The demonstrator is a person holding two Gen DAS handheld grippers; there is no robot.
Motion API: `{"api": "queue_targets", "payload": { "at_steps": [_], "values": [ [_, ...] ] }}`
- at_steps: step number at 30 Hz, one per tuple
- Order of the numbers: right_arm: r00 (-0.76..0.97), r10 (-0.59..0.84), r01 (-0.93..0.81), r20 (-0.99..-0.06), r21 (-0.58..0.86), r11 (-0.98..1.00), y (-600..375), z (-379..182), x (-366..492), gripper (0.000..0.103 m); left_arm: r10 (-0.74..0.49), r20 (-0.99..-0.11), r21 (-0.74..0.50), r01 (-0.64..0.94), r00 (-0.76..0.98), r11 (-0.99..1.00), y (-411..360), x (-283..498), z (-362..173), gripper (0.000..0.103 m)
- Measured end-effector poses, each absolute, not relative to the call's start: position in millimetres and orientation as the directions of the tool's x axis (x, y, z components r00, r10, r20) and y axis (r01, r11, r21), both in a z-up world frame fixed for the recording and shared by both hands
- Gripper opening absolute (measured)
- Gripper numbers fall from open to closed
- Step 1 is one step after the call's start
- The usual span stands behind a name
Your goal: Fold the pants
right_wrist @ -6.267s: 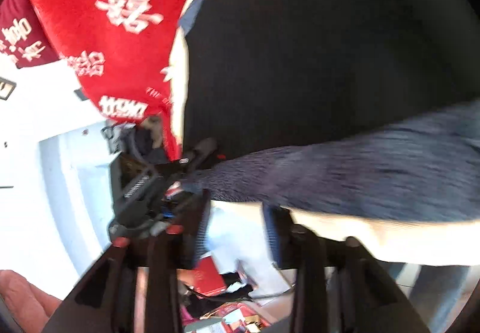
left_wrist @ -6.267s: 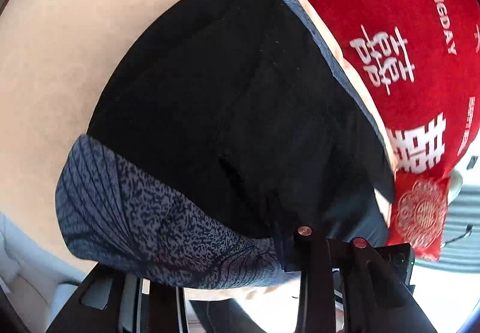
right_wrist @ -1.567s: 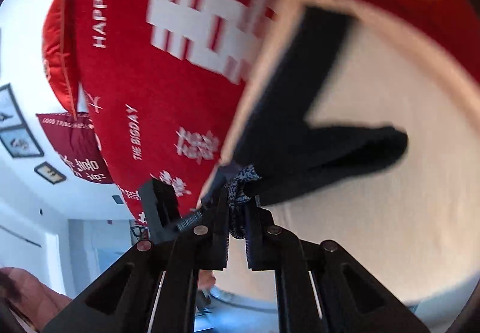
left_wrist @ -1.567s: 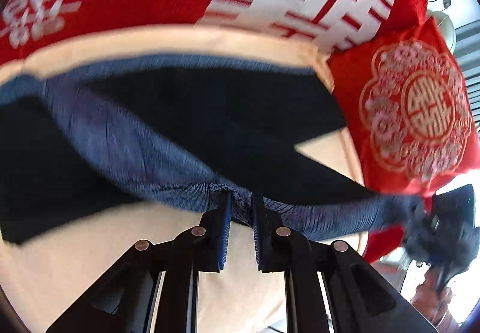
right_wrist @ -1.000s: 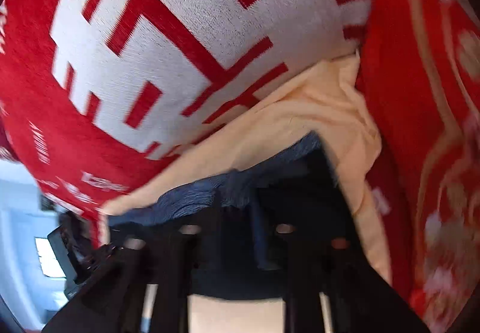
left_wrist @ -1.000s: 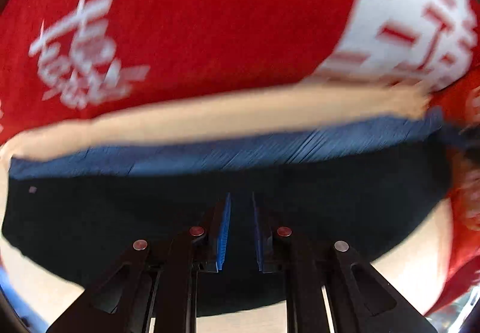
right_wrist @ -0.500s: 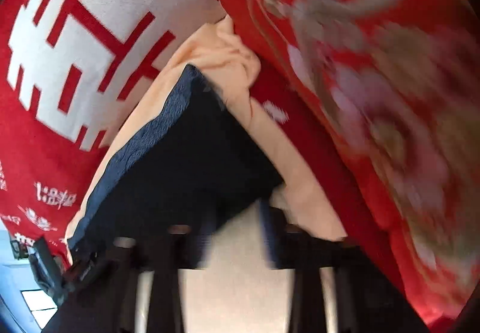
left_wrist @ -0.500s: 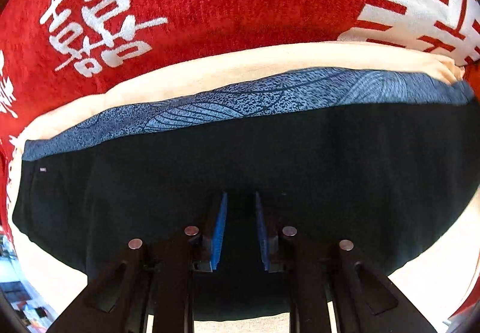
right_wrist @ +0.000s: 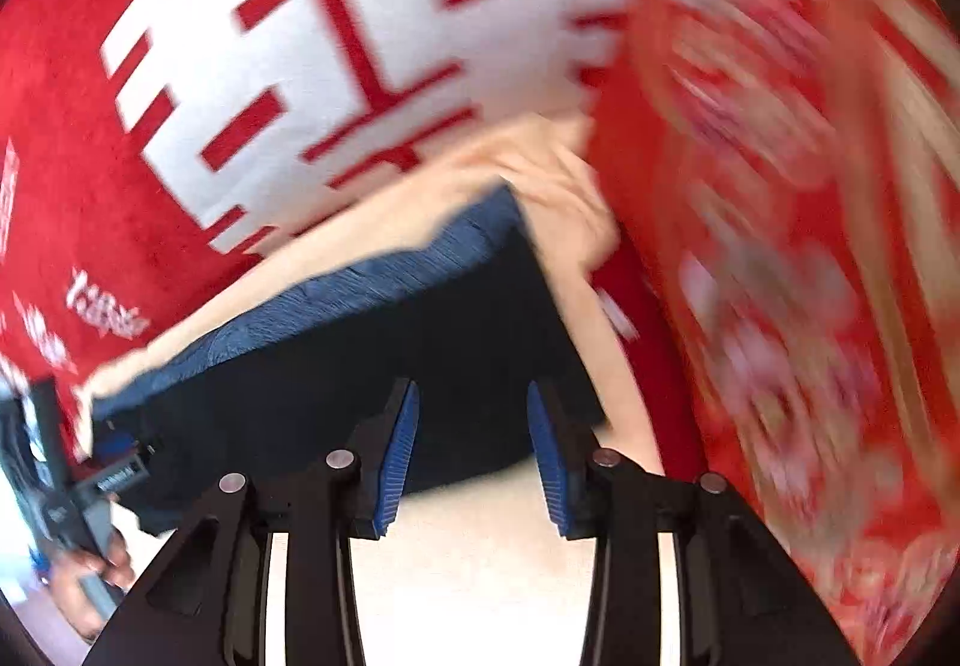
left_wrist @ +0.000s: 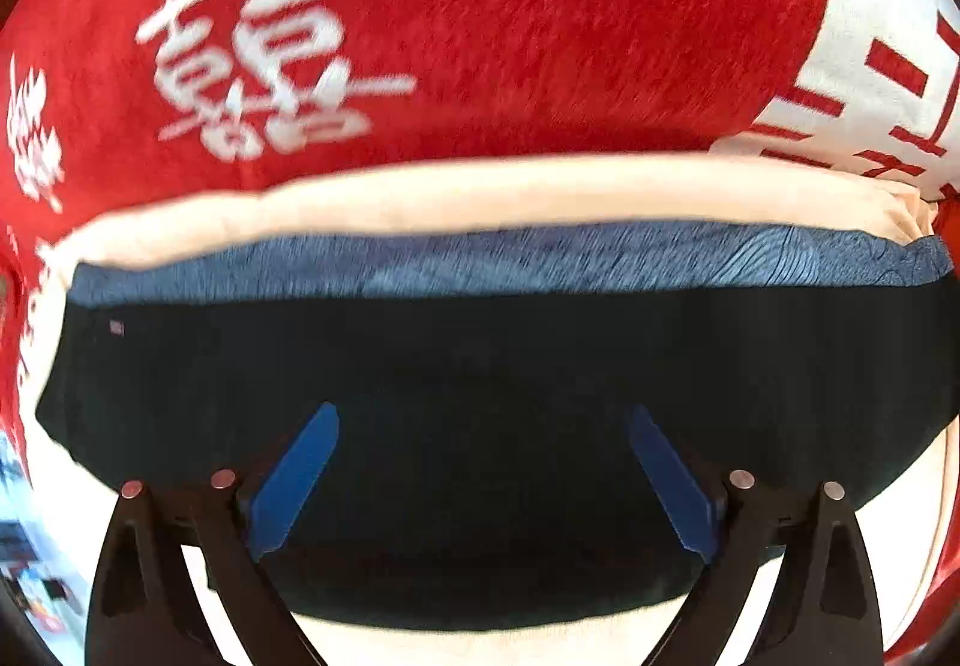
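The black pants (left_wrist: 480, 366) lie folded flat on a cream sheet (left_wrist: 480, 192), with their blue patterned waistband (left_wrist: 510, 258) along the far edge. My left gripper (left_wrist: 483, 417) is wide open just above the near part of the pants and holds nothing. In the right wrist view the pants (right_wrist: 372, 366) lie ahead and to the left. My right gripper (right_wrist: 474, 396) is open and empty over their right end. The other gripper (right_wrist: 66, 462) and a hand show at the far left.
A red blanket with white characters (left_wrist: 420, 36) lies behind the sheet. A red patterned cushion (right_wrist: 810, 246) stands close on the right of the right gripper, blurred. The cream sheet (right_wrist: 480, 576) lies below the right gripper.
Both grippers carried the waistband over and laid it at the far edge. Both have opened since half a second ago, the left one very wide, and let go of the pants.
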State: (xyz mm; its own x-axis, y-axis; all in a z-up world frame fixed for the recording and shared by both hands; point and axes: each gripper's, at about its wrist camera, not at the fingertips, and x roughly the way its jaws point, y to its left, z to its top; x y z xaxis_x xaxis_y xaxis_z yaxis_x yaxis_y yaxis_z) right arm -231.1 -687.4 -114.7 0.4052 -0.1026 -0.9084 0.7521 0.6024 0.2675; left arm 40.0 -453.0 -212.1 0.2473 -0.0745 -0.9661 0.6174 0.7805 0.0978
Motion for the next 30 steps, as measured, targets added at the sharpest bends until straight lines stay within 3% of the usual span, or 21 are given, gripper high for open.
{"api": "queue_targets", "payload": {
  "at_steps": [7, 8, 10, 12, 15, 17, 30],
  "values": [
    [0.338, 0.008, 0.665, -0.941, 0.245, 0.705, -721, -168, -145, 0.042, -0.013, -0.968, 0.143, 0.594, 0.249, 0.791, -478, 63, -245, 0.098],
    [0.305, -0.004, 0.656, -0.952, 0.207, 0.726, -719, -174, -140, 0.037, -0.006, -0.969, 0.145, 0.595, 0.245, 0.791, -478, 65, -252, 0.100],
    [0.248, -0.138, 0.638, -0.959, 0.055, 0.768, -726, -179, -132, 0.037, -0.019, -0.964, 0.144, 0.584, 0.264, 0.799, -474, 63, -255, 0.103],
    [0.225, -0.206, 0.684, -0.952, 0.004, 0.729, -738, -177, -135, 0.037, -0.036, -0.968, 0.118, 0.579, 0.248, 0.807, -470, 65, -255, 0.103],
    [0.271, -0.149, 0.734, -0.951, 0.104, 0.671, -742, -165, -147, 0.046, -0.050, -0.978, 0.073, 0.557, 0.203, 0.827, -463, 73, -261, 0.103],
    [0.285, -0.130, 0.709, -0.950, 0.118, 0.695, -727, -157, -155, 0.061, -0.054, -0.980, 0.061, 0.547, 0.193, 0.835, -460, 77, -264, 0.103],
    [0.325, 0.016, 0.725, -0.946, 0.260, 0.638, -603, -157, -199, 0.062, -0.117, -0.975, 0.014, 0.580, 0.188, 0.815, -416, 84, -254, 0.103]
  ]
}}
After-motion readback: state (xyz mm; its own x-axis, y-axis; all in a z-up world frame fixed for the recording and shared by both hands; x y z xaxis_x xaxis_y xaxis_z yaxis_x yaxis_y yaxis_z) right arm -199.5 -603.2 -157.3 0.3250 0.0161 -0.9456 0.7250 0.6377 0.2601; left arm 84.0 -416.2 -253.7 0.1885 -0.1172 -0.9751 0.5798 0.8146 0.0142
